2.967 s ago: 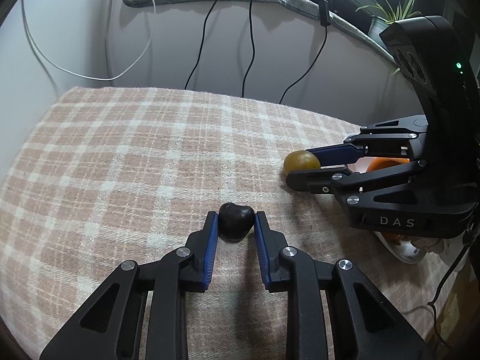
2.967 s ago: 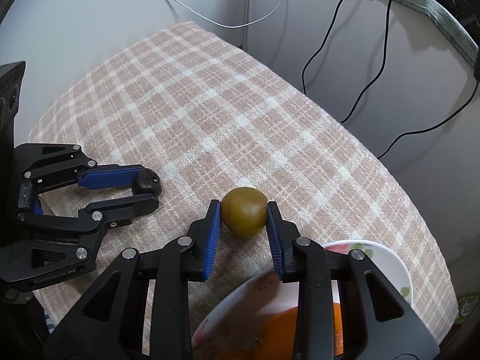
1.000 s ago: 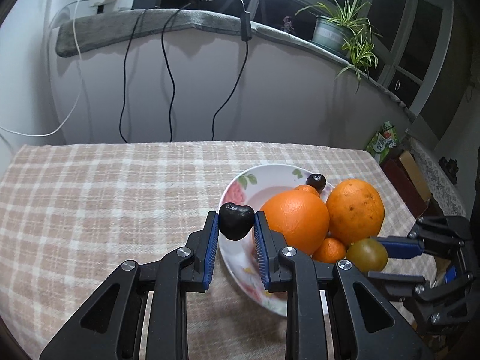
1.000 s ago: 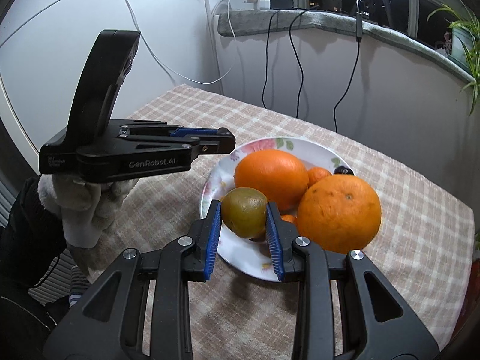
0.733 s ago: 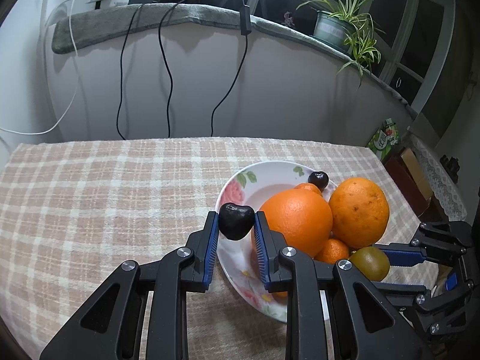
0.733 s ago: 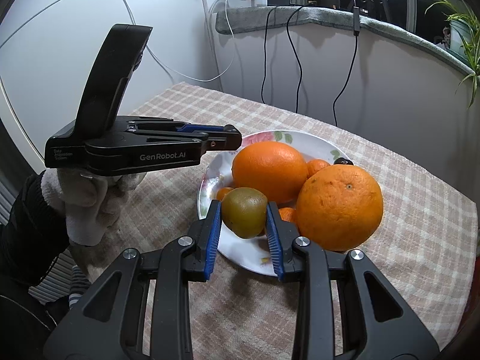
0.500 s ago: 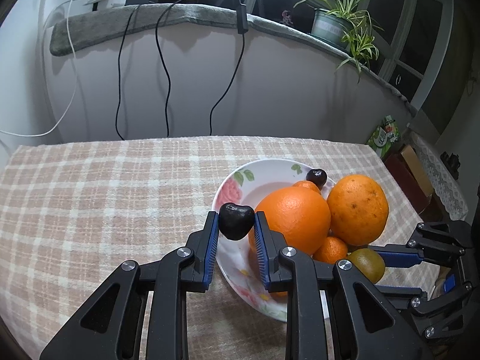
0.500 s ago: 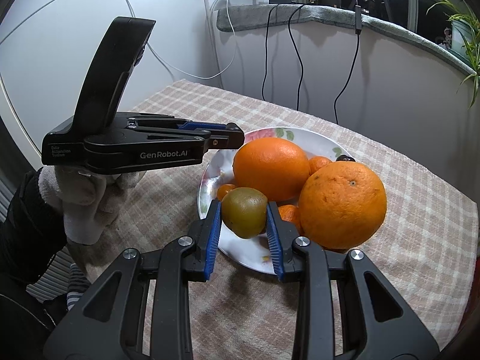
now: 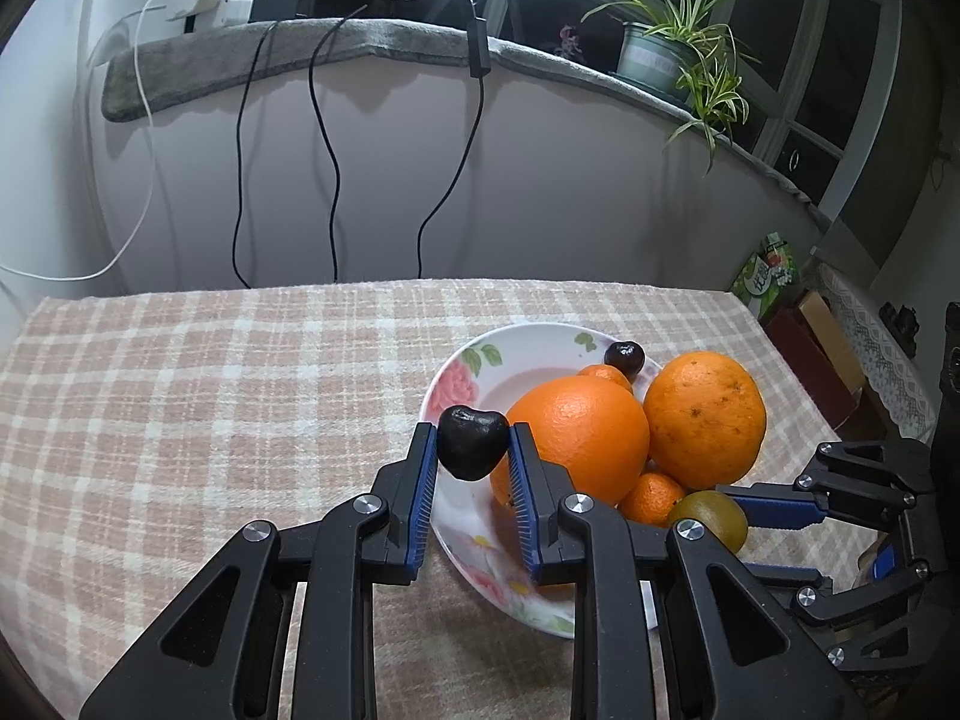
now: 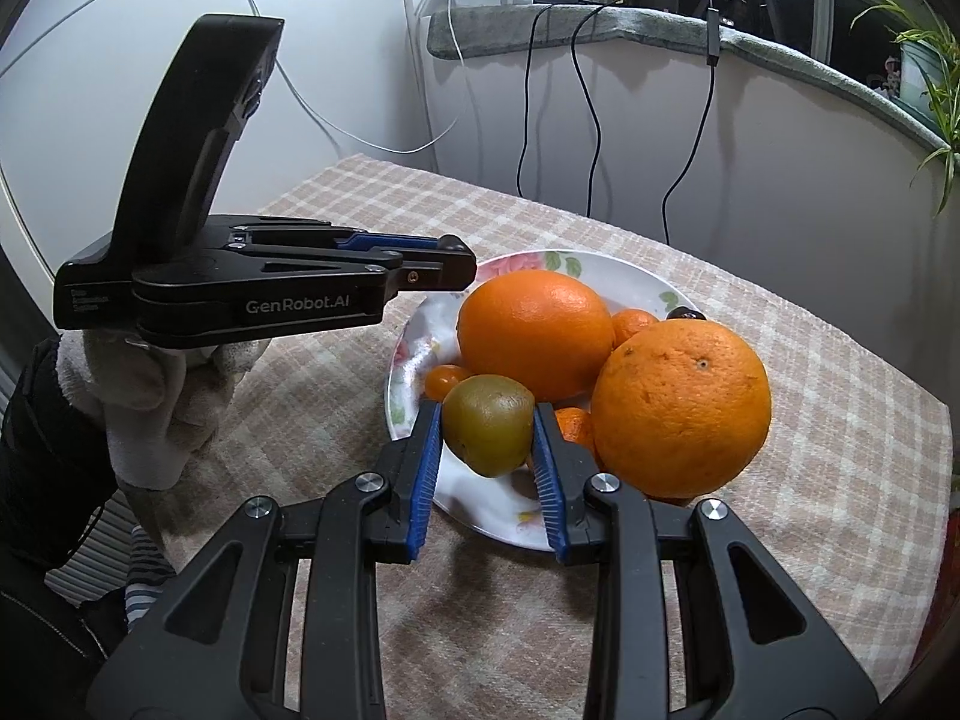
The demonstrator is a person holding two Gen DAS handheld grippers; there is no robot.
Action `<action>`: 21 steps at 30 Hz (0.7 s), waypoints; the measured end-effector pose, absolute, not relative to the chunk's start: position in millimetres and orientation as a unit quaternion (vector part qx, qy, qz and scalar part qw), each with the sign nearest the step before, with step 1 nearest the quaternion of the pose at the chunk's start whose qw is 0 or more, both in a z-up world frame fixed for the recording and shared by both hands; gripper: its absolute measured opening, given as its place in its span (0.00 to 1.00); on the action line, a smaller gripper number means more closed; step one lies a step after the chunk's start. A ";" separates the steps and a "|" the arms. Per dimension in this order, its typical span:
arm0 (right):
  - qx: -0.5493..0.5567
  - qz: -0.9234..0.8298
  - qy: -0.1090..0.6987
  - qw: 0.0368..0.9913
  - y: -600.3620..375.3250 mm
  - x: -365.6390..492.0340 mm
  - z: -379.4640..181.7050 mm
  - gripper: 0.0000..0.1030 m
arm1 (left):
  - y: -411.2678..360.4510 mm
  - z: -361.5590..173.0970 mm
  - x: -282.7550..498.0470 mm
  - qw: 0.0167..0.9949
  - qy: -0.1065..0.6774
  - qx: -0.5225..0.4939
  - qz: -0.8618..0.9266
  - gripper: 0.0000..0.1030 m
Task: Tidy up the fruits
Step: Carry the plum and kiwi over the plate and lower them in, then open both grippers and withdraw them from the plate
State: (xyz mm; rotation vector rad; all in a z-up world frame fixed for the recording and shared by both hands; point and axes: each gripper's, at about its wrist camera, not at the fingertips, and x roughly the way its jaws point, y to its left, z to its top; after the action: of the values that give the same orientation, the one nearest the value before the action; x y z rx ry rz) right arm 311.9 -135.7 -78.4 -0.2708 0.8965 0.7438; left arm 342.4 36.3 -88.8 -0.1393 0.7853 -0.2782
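The big oranges [image 10: 534, 330] hide most of the small ones [image 10: 573, 423] and the far cherry [image 10: 684, 315]. The left gripper [image 10: 447, 252] covers its own fruit in the right wrist view. Frame edges crop the sleeve [image 10: 42, 456].

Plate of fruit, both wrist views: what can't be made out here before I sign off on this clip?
- Left wrist view: the plate's near rim is hidden by the left gripper, shut on a dark fruit.
- Right wrist view: the cherry only peeks out behind the rough orange.
- Right wrist view: the mandarin is mostly hidden by the right gripper, shut on a green fruit.
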 end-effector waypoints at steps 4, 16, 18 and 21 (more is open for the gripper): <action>-0.130 0.346 0.422 0.828 -135.6 311.1 -78.9 0.34 | 35.3 -89.1 340.9 0.912 0.381 -0.066 -0.135 0.22; -0.127 0.344 0.412 0.834 -138.1 308.8 -72.1 0.49 | 31.0 -85.9 336.3 0.915 0.376 -0.059 -0.134 0.41; -0.126 0.344 0.412 0.834 -137.9 308.7 -71.4 0.56 | 30.4 -85.0 335.5 0.915 0.375 -0.059 -0.136 0.41; -0.126 0.341 0.406 0.839 -139.0 308.1 -69.6 0.62 | 29.7 -83.9 333.7 0.916 0.373 -0.058 -0.134 0.46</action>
State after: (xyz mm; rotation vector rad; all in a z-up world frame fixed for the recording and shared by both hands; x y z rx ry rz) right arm 308.1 -139.0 -69.6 -0.2656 0.8586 0.7211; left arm 333.7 29.7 -83.9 -0.1202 0.7671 -0.2755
